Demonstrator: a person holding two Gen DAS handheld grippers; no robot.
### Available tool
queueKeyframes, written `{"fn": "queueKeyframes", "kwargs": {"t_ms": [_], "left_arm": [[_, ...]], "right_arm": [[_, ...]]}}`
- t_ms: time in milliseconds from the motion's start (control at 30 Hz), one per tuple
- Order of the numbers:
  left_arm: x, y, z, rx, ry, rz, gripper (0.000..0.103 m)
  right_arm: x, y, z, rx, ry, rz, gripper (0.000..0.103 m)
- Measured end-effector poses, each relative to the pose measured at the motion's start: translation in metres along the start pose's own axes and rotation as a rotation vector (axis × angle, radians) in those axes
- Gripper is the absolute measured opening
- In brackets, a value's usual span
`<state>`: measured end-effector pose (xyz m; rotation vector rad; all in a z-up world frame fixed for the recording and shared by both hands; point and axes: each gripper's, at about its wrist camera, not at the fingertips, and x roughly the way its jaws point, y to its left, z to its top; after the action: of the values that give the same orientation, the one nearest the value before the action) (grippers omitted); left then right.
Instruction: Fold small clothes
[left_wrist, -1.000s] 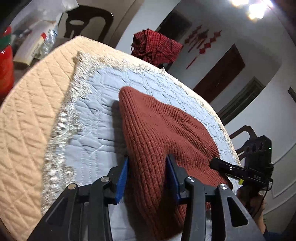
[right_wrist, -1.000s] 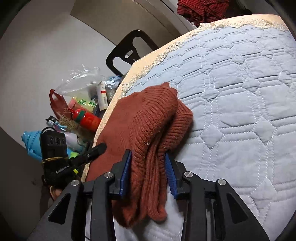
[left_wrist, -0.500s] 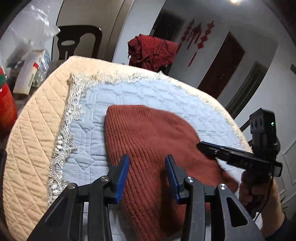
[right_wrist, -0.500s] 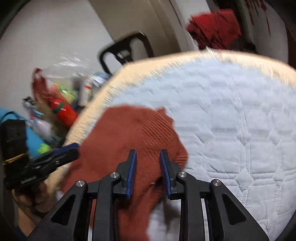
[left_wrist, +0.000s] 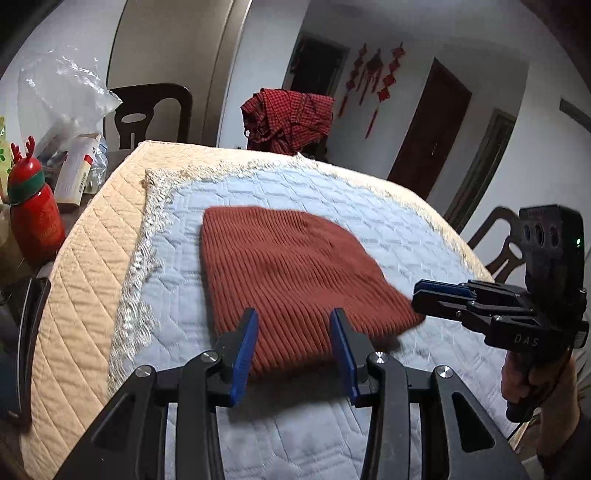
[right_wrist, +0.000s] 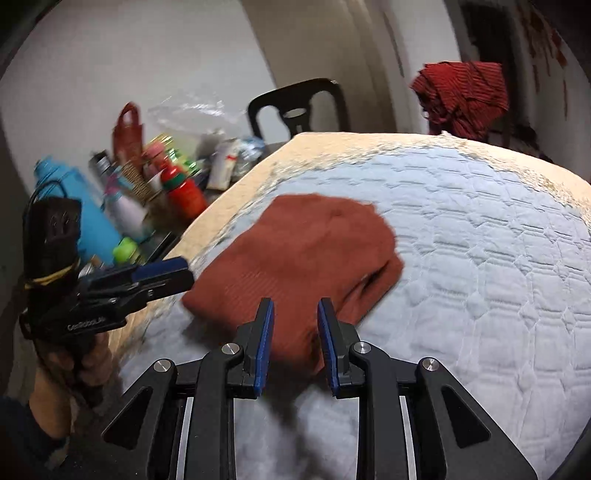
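Folding appears done: rust knit beanie lies doubled on the blue quilted mat. Left gripper and right gripper gape apart, empty; nothing else awaits.

Left wrist view close above near table edge, right view facing leftward, both sharing knit hat

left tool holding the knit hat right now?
No. In the left wrist view the left tool is open, the rust knit hat lying flat on the blue quilted mat, nothing clamped.
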<state>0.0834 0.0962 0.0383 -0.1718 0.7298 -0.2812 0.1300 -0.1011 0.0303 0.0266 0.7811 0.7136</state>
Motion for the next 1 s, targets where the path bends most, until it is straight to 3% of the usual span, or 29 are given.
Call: {"fn": "queueKeyframes", "kwargs": {"t_ms": [167,300,533,600,667,900,1000], "left_arm": [[0.03,0.003,-0.015,-0.026,0.086,0.027,0.043],[0.03,0.002,-0.014,-0.032,0.076,0.033,0.043],[0.005,-0.005,-0.015,-0.034,0.045,0.075,0.044],[-0.002,-0.008,-0.018,-0.029,0.045,0.089,0.044],[-0.009,-0.011,-0.024,-0.03,0.051,0.1,0.045],[-0.024,-0.015,-0.045,-0.036,0.086,0.16,0.051],[-0.025,-0.019,-0.049,-0.028,0.089,0.177,0.055]], "right_arm": [[0.03,-0.012,-0.013,0.001,0.073,-0.061,0.005],[0.032,-0.024,-0.015,0.052,0.068,-0.049,0.005],[0.007,-0.006,-0.021,0.001,0.047,-0.071,0.006],[-0.005,0.0,-0.026,-0.017,0.044,-0.061,0.009],[-0.015,0.004,-0.031,-0.034,0.038,-0.059,0.024],[-0.041,0.006,-0.05,-0.033,0.047,-0.072,0.03],[-0.046,0.008,-0.058,-0.042,0.049,-0.068,0.04]]}}
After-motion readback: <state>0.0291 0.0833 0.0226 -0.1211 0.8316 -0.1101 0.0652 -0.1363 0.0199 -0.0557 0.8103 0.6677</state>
